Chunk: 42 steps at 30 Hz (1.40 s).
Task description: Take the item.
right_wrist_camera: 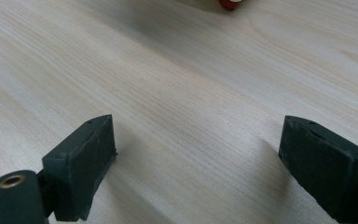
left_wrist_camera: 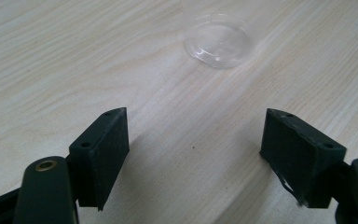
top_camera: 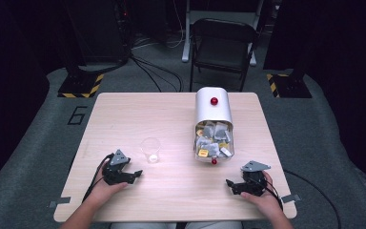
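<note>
Well, the tin point(top_camera: 213, 123) lies long axis near-to-far, mouth facing near – both grippers point(top_camera: 132, 176) point(top_camera: 229, 185) gape empty; floor reads "6" point(top_camera: 76, 116).

Bare tabletop lying ahead of both grippers

A clear cup point(top_camera: 150, 149) and a tea-bag container point(top_camera: 213, 125) are standing mid-table point(top_camera: 124, 109), leaving a passable gap between them.

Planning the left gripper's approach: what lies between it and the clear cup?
Nothing: the left gripper view shows bare wooden table between the left gripper and clear cup.
</note>
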Available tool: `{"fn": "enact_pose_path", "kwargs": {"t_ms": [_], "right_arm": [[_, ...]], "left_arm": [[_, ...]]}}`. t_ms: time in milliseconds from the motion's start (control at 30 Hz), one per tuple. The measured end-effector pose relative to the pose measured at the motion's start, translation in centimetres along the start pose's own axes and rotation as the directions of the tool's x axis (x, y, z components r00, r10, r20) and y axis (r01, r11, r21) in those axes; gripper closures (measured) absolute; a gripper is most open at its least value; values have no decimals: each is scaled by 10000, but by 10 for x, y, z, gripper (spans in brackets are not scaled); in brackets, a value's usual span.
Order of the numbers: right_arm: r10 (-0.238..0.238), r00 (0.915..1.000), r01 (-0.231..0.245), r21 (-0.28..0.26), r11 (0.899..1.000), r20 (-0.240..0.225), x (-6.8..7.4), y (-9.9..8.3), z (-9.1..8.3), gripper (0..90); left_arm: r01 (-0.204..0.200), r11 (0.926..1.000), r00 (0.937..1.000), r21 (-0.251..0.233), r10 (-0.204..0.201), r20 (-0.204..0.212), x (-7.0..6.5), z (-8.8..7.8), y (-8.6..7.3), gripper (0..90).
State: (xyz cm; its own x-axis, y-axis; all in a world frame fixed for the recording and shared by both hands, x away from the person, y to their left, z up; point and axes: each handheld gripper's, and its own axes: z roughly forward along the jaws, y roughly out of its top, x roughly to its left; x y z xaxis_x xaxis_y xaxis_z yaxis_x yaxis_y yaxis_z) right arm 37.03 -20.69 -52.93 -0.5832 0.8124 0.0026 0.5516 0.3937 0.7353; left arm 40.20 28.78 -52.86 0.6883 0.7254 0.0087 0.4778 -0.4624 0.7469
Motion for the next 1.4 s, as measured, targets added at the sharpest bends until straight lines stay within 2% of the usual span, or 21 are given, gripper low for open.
{"fn": "enact_pose_path", "kwargs": {"t_ms": [133,300,500,533,633,733,833,933,967,1067,1100,1400], "right_arm": [[10,10000,-10,-35,10000,8,0,0,0,103],[10,10000,-10,-39,10000,8,0,0,0,103],[7,10000,-7,-33,10000,8,0,0,0,103],[5,10000,-5,-27,10000,4,0,0,0,103],[8,10000,-8,-39,10000,9,0,0,0,102],[20,10000,-19,-43,10000,14,0,0,0,103],[34,10000,-34,-48,10000,21,0,0,0,102],[16,10000,-16,-44,10000,13,0,0,0,102],[4,10000,-3,-40,10000,8,0,0,0,103],[26,10000,-26,-44,10000,13,0,0,0,102],[28,10000,-27,-47,10000,14,0,0,0,102],[41,10000,-41,-50,10000,24,0,0,0,103]], "left_arm": [[-30,10000,10000,-4,30,-30,1,-1,0,269],[282,9996,9996,-51,-282,16,2,-3,1,303],[612,9981,9981,-125,-611,43,6,-13,6,327],[769,9968,9970,-204,-769,14,5,-16,7,337],[812,9959,9967,-399,-814,-35,5,-24,11,356],[737,9966,9973,-372,-739,-33,6,-29,13,361],[981,9939,9952,-513,-981,29,5,-34,16,388],[995,9933,9950,-591,-996,5,6,-37,17,392],[1139,9913,9935,-658,-1138,51,5,-39,18,392],[1085,9914,9941,-731,-1088,-4,5,-41,19,392],[1191,9894,9928,-828,-1198,-26,5,-43,20,392],[1117,9899,9936,-878,-1127,-66,5,-53,26,401]]}}
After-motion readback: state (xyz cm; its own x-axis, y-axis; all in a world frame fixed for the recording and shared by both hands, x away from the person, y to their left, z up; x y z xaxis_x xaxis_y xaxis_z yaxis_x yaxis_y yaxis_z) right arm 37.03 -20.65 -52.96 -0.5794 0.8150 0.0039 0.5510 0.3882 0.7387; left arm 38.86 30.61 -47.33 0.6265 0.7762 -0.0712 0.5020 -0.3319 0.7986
